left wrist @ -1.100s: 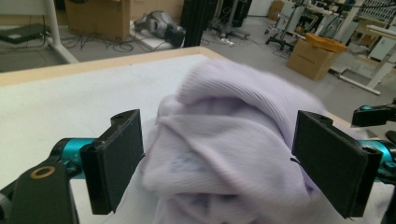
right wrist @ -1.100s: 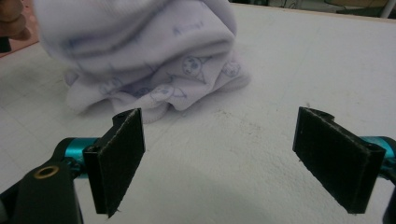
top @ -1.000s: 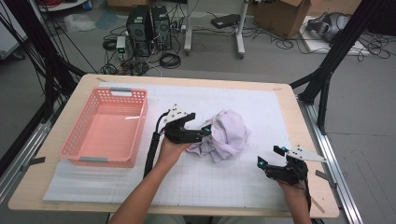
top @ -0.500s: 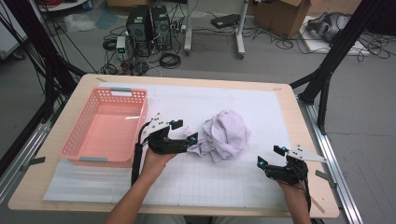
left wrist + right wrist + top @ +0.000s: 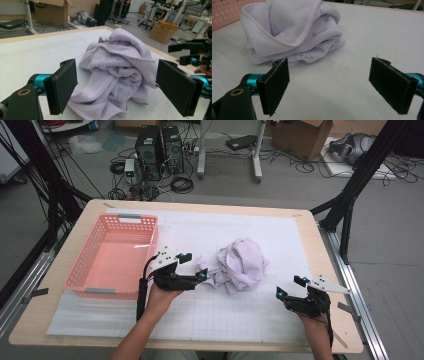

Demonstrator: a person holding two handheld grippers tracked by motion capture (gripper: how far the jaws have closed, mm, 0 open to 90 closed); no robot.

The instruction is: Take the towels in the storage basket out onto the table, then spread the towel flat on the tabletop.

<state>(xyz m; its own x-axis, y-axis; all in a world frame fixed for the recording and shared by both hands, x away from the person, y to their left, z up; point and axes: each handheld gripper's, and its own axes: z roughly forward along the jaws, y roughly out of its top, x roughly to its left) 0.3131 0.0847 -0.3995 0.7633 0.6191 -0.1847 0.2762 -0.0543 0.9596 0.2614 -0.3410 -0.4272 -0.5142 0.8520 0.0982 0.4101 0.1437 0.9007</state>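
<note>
Worktop (image 5: 300, 227) carries a mat (image 5: 200, 227); everything sits on the mat. Basket (image 5: 80, 275) at left, towel (image 5: 240, 265) crumpled near centre, well apart from the basket. Left hand-held gripper (image 5: 194, 267) lies between basket and towel, just beside the towel's left edge. Right hand-held gripper (image 5: 290, 287) at the near right, apart from the towel. Floor behind the worktop: computer towers (image 5: 160, 145), cables, boxes.

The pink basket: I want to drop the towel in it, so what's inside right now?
The pink basket shows a bare floor with nothing in it. Its near wall hides a thin strip of the floor. The crumpled towel lies on the mat.
</note>
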